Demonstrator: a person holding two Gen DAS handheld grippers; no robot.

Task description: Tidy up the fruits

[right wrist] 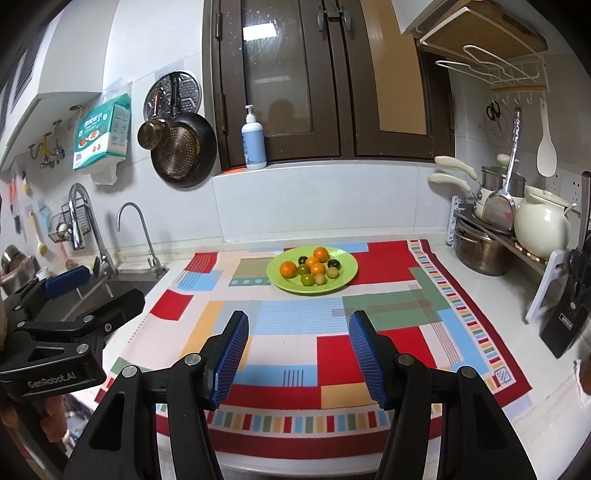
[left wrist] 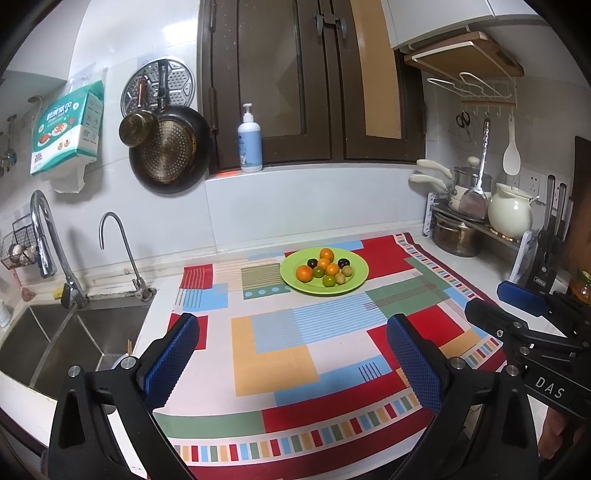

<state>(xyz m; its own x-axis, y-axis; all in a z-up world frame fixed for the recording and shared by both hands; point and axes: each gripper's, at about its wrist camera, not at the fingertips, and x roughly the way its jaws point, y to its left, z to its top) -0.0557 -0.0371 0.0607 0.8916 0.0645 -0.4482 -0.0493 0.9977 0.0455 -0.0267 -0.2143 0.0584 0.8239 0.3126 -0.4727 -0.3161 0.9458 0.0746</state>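
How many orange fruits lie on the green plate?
4, on the plate: one at the back, one at the left, two mid-pile. Others may be hidden.

"DAS" on right hand-held gripper [left wrist: 517,310]; "GenRobot.AI" on left hand-held gripper [right wrist: 92,286].

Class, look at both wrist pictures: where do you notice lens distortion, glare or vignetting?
Left wrist view: fisheye bending curves the cabinet doors and countertop edges, with dark corners; the green plate of fruit is sharp. Right wrist view: same bowing and dark corners, plus a bright reflection on the cabinet glass.
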